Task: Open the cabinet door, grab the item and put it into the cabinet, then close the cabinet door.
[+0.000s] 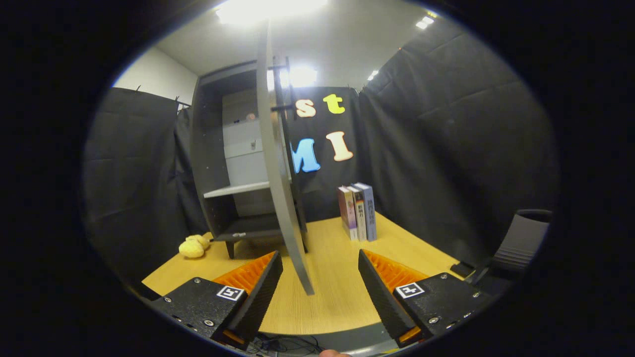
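A dark grey cabinet (218, 163) stands on the wooden table (337, 297), its door (278, 173) swung open toward me and seen edge-on. Inside are a light shelf (238, 189) and a dark bottom board. The door's lower edge reaches down between my fingers. My gripper (320, 267) is open, one finger on each side of the door's edge, not pressing on it. A small yellow plush toy (193, 246) lies on the table beside the cabinet's foot, beyond my left finger.
Three upright books (357, 212) stand on the table beyond my right finger. A dark bin-like object (521, 238) sits past the table's right corner. Black cloth walls surround the table.
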A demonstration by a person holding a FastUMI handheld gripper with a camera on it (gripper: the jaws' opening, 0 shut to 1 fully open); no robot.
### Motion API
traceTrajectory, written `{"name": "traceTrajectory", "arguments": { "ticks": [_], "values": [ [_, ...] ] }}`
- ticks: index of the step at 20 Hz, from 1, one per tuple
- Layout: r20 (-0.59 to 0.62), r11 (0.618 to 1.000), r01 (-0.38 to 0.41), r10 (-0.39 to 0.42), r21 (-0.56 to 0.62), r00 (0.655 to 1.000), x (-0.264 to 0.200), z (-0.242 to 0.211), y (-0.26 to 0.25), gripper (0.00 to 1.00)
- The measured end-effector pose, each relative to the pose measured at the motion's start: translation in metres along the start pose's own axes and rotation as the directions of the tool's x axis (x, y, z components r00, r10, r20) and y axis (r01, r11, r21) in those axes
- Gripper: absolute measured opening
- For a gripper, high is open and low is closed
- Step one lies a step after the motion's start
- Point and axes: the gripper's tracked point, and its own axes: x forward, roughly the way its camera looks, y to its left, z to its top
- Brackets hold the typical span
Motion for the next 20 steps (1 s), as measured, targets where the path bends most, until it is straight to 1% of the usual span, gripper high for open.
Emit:
{"name": "traceTrajectory", "arguments": {
  "ticks": [2,5,8,9,10,11,15,17,19,20],
  "values": [
    [-0.059,1.000,-0.003,0.003,0.002,0.998,-0.008,-0.053,0.023,0.95],
    [-0.105,0.999,-0.043,0.045,0.015,0.993,-0.015,-0.103,0.071,0.95],
    [-0.140,0.993,-0.113,0.114,0.010,0.984,-0.001,-0.145,0.119,0.95],
    [-0.159,0.988,-0.152,0.154,0.026,0.975,0.008,-0.158,0.137,0.95],
    [-0.180,0.984,-0.171,0.176,0.041,0.968,0.017,-0.172,0.148,0.95],
    [-0.189,0.983,-0.176,0.182,0.046,0.965,0.026,-0.183,0.155,0.95],
    [-0.193,0.972,-0.233,0.234,0.028,0.953,0.061,-0.199,0.188,0.95],
    [-0.199,0.971,-0.237,0.238,0.027,0.951,0.082,-0.208,0.202,0.94],
    [-0.236,0.965,-0.263,0.261,0.027,0.936,0.095,-0.220,0.213,0.93],
    [-0.252,0.964,-0.266,0.258,0.003,0.933,0.098,-0.224,0.214,0.83]
  ]
}}
